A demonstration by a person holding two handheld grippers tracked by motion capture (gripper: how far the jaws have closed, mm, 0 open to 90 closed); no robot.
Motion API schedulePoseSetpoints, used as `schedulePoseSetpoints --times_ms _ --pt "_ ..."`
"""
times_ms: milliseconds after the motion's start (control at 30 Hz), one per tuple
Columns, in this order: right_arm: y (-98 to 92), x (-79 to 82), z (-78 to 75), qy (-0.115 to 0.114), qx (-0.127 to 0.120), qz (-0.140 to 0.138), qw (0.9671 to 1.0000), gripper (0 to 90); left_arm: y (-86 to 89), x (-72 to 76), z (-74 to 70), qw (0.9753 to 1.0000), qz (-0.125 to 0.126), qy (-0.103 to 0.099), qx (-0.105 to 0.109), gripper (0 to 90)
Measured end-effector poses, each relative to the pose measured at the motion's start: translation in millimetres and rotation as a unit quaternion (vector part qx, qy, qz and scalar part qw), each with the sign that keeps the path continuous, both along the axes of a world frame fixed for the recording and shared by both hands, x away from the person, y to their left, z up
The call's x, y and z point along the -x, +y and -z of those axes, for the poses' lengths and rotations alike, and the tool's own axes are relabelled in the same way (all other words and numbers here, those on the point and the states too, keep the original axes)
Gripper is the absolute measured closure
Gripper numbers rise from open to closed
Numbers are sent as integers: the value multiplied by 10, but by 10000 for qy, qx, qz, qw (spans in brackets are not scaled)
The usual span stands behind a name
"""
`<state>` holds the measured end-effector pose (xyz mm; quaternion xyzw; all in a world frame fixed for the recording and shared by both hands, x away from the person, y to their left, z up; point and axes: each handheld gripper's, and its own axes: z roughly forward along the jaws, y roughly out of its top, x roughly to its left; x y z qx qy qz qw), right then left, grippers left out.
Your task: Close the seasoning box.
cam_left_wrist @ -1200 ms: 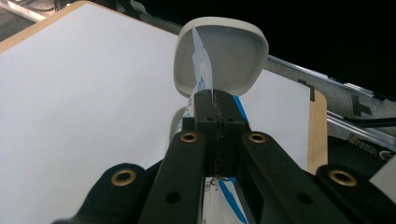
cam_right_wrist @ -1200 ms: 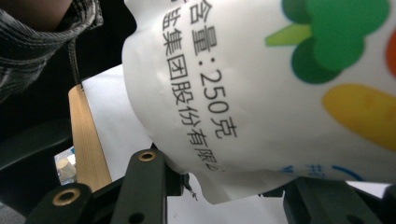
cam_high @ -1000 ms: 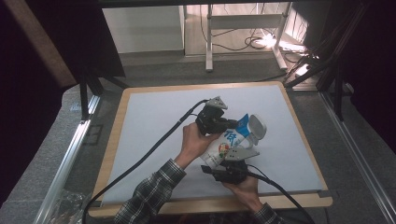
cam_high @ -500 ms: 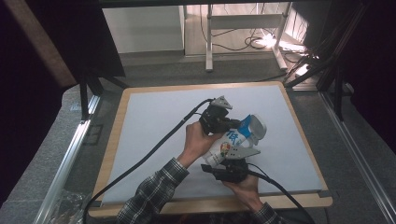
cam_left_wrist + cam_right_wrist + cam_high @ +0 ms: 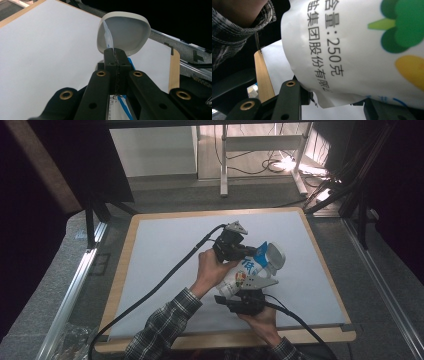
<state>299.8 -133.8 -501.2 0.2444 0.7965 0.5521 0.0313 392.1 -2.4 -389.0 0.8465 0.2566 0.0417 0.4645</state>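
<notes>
The left gripper (image 5: pixel 248 251) has its jaws pressed together on the top edge of a white printed pouch (image 5: pixel 246 270) (marked 250 in the right gripper view), held above the white table mat (image 5: pixel 165 250) near its middle. A pale bowl (image 5: pixel 274 255) sits just beyond the pouch's top. The right gripper (image 5: pixel 243 296) clamps the pouch's bottom corner.

Bag (image 5: pixel 245 272) is up off the table (image 5: pixel 165 245), slanting between both grippers. Left gripper (image 5: pixel 248 251) is at its far upper edge, right gripper (image 5: pixel 243 295) under its near end. The bowl (image 5: pixel 275 255) sits just beyond the bag's top, right of centre.
</notes>
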Motion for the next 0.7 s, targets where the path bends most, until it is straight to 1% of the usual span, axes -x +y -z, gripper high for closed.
schedulePoseSetpoints --times_ms 233,567,633,700 --pt "13 1 -13 -65 44 -1 10000 623 8 -14 -6 10000 5 35 -22 900" --pt "34 4 -32 -78 96 14 9999 623 9 -27 -8 10000 -12 88 -13 900" --pt "39 4 -37 -71 105 14 9999 624 -10 -24 -20 9999 -9 61 -96 900" --pt "41 4 -39 -72 104 22 9999 624 -32 -14 -30 9999 -7 49 -107 900"
